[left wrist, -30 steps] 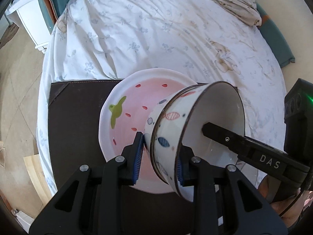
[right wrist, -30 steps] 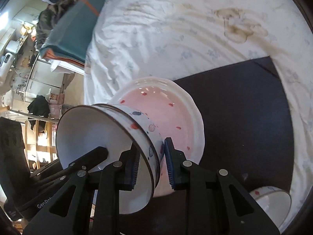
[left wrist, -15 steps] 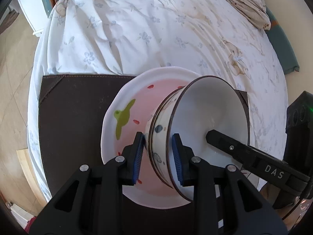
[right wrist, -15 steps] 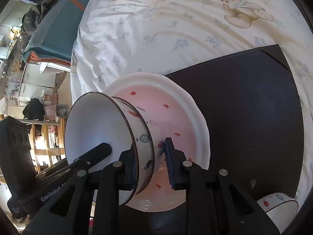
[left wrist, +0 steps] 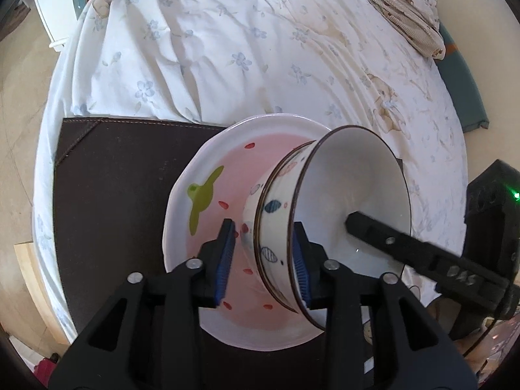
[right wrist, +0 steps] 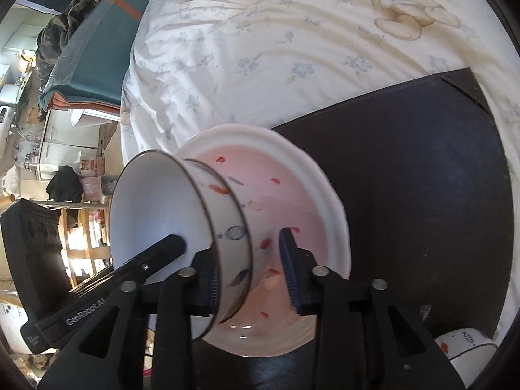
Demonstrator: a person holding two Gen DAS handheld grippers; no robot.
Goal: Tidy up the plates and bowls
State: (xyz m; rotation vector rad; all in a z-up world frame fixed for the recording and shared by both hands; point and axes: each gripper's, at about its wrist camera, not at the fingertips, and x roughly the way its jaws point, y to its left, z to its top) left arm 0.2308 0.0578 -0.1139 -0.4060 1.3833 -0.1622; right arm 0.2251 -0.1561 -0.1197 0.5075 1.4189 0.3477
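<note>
Now setting bowl (left wrist: 325,227) onto pink plate (left wrist: 208,227): left gripper (left wrist: 263,260) and right gripper (right wrist: 252,271) straddling opposite rims, jaws apart. Next, easing both clear.

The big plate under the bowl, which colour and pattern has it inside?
Pink with small red marks, a green stem shape and a white rim: the plate, clearest in the left wrist view.

Second bowl (right wrist: 468,346) cut off at the right wrist view's lower edge, pink plate (left wrist: 208,195) partly hidden behind stacked bowls (left wrist: 351,214)

A floral white bedsheet (left wrist: 227,48) covers the bed; beige floor (left wrist: 19,104) and white cabinet (right wrist: 70,133) beside it.
</note>
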